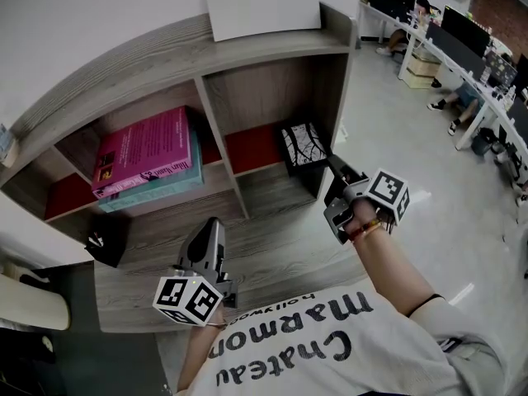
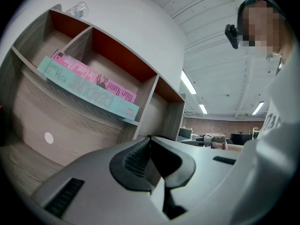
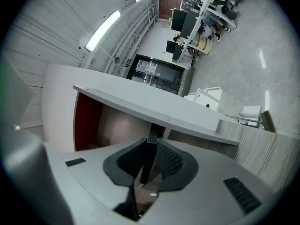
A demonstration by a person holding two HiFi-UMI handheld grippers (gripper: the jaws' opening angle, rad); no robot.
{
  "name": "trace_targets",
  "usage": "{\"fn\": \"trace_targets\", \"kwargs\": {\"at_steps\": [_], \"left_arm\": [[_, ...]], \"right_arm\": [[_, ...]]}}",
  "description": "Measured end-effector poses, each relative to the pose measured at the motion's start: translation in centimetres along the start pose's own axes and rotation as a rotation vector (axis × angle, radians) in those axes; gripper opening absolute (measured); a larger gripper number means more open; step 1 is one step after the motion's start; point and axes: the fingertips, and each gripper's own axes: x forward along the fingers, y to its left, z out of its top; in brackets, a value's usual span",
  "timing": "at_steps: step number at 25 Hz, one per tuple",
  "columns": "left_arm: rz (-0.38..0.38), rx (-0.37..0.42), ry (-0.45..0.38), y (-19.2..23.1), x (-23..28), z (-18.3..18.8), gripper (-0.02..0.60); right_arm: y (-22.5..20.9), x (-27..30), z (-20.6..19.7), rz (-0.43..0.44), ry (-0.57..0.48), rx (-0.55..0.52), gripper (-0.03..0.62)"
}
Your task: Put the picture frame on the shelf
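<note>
"Chateau" is printed on the person's shirt (image 1: 330,349). The picture frame (image 1: 303,147) is held upright in the shelf's (image 1: 165,56) right-hand compartment, its edge pinched by the right gripper (image 1: 332,165); the left gripper (image 1: 212,223) is closed on nothing

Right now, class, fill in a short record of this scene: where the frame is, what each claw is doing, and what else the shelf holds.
frame: in the shelf's right bay, by its right wall
right claw: shut on the frame's edge
left claw: shut, empty, low in front of the shelf
left bay: pink book lying on teal book
frame resting on the bay floor: cannot tell
task state: frame not yet released
</note>
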Motion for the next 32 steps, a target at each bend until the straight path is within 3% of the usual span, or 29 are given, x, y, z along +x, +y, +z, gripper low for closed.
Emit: {"fn": "trace_targets", "kwargs": {"at_steps": [32], "left_arm": [[-0.003,0.013,-0.009,0.0,0.5,0.6,0.017]], "right_arm": [[-1.2,2.5,0.4,-0.145,-0.034,-0.18,0.087]]}}
